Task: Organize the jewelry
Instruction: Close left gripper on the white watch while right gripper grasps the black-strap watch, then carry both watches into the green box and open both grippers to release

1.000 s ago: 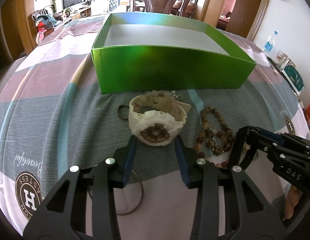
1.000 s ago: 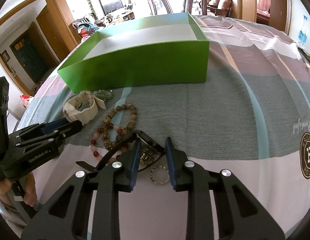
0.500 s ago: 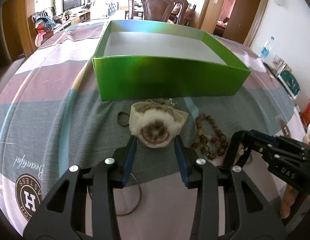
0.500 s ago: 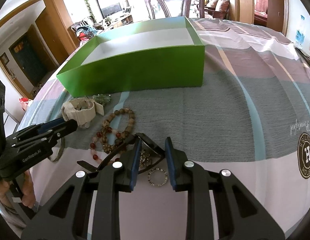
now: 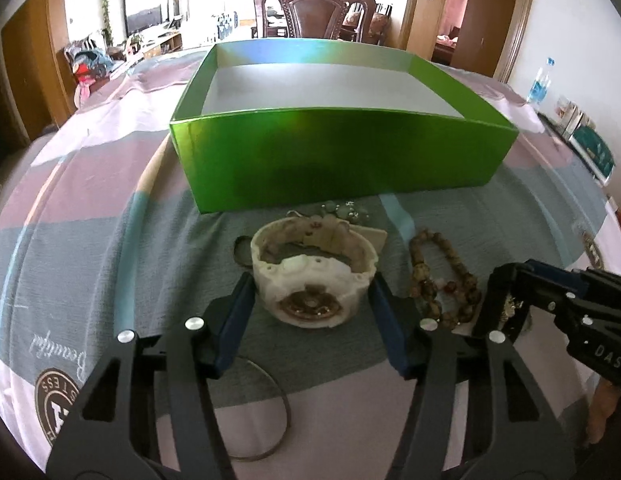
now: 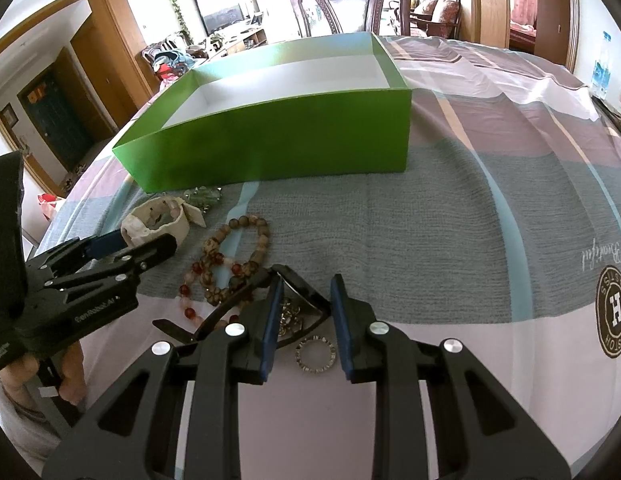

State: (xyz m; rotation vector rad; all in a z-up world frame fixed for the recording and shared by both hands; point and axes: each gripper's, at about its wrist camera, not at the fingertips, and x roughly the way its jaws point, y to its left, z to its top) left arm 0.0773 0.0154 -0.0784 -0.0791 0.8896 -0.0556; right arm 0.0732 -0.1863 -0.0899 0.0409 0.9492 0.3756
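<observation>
Green box (image 5: pixel 334 160) empty, nothing sorted. Your left gripper (image 5: pixel 310 300) jaws clamp the white watch (image 5: pixel 312 276) before it; right gripper (image 6: pixel 304 312) jaws apart over the black watch (image 6: pixel 298 284).

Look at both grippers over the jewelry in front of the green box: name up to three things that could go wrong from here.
1. The left gripper has its fingers only on the sides of the bulky white watch; it could twist or slip before reaching the green box.
2. The right gripper straddles a black watch lying against the bead bracelets; lifting may drag the beads.
3. The two grippers are close together, so they could collide.
</observation>
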